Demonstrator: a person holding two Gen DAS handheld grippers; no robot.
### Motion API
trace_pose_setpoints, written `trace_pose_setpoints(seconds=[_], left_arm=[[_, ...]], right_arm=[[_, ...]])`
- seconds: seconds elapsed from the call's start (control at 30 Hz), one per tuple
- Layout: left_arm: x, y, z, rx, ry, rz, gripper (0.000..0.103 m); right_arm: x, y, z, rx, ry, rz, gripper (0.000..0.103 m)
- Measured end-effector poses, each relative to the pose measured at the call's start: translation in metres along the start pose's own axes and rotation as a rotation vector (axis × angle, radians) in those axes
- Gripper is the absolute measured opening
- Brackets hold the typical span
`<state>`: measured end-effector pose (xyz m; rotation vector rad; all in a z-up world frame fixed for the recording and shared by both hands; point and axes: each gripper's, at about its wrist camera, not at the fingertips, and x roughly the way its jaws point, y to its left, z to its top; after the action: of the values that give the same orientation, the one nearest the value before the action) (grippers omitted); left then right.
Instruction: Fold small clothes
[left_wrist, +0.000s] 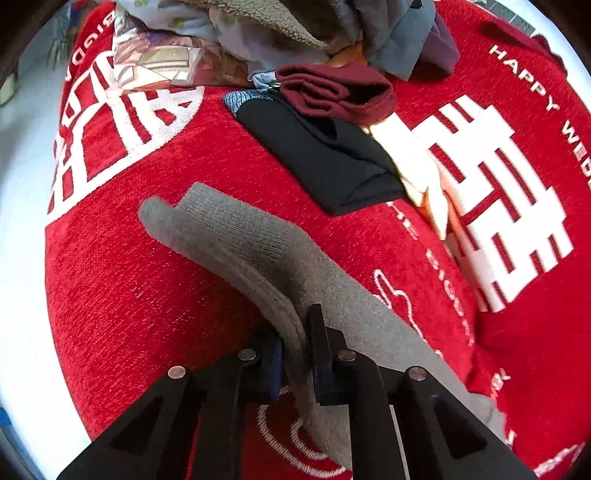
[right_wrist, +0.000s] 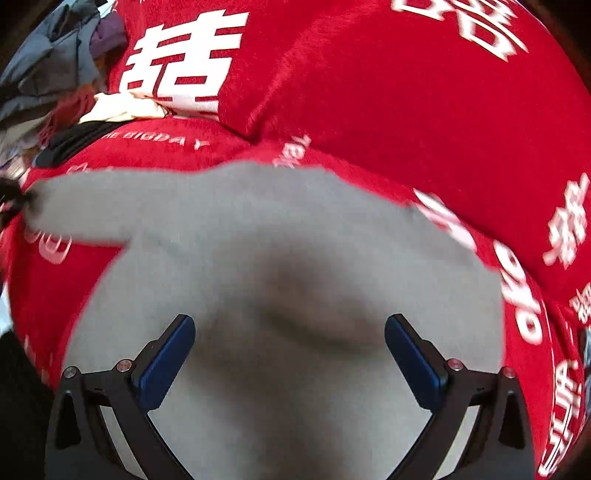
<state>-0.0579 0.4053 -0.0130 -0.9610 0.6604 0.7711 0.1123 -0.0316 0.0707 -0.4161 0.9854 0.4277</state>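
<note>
- A red cloth with white lettering covers the whole work surface.
- Pale floor shows past its left edge.
- Daylight falls bright on the cloth's right side.

A red plush cloth with white woven lettering and large white characters covers the whole work surface. In the left wrist view it carries a big white block character at the right and a white round emblem at the upper left, with lines of small white lettering between them. A pale white surface shows past its left edge. In the right wrist view the red cloth lies in a raised fold running across the upper part.
</note>
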Motion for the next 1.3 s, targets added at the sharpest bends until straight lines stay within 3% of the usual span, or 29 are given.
trace_pose_setpoints(seconds=[0.13,0.27,0.37,0.43,0.47,0.5,0.57,0.7,0.83,1.07,1.3], left_arm=[[-0.017,-0.009,0.000,0.045,-0.033,-0.042,0.013],[-0.031,-0.026,-0.003,0.133,-0.085,-0.029,0.013],[-0.039,-0.036,-0.005,0.178,-0.110,-0.023,0.013],[-0.044,-0.043,-0.004,0.199,-0.125,-0.022,0.013],[-0.048,-0.047,-0.004,0.208,-0.130,-0.022,0.013],[-0.051,-0.051,-0.004,0.216,-0.133,-0.024,0.013],[-0.058,-0.062,-0.005,0.237,-0.142,-0.030,0.013],[-0.068,-0.097,-0.022,0.318,-0.140,-0.041,0.013],[-0.067,-0.148,-0.058,0.430,-0.099,-0.060,0.012],[-0.071,-0.263,-0.150,0.648,-0.001,-0.121,0.011],[-0.108,-0.367,-0.257,0.845,0.013,-0.239,0.011]], right_arm=[[0.051,0.041,0.050,0.001,0.036,-0.006,0.102],[0.104,0.096,0.079,-0.045,0.101,-0.073,0.102],[0.116,0.136,0.080,-0.117,0.123,-0.066,0.102],[0.105,0.163,0.079,-0.230,0.065,-0.116,0.101],[0.098,0.165,0.081,-0.242,0.050,-0.071,0.101],[0.086,0.155,0.083,-0.194,0.051,0.084,0.101],[0.070,0.128,0.086,-0.080,0.054,0.196,0.101],[0.036,0.061,0.070,0.003,-0.011,0.097,0.101],[0.019,-0.011,0.028,0.079,0.005,-0.003,0.101],[-0.024,-0.141,-0.058,0.319,0.002,-0.080,0.101],[-0.055,-0.208,-0.098,0.405,-0.044,-0.132,0.101]])
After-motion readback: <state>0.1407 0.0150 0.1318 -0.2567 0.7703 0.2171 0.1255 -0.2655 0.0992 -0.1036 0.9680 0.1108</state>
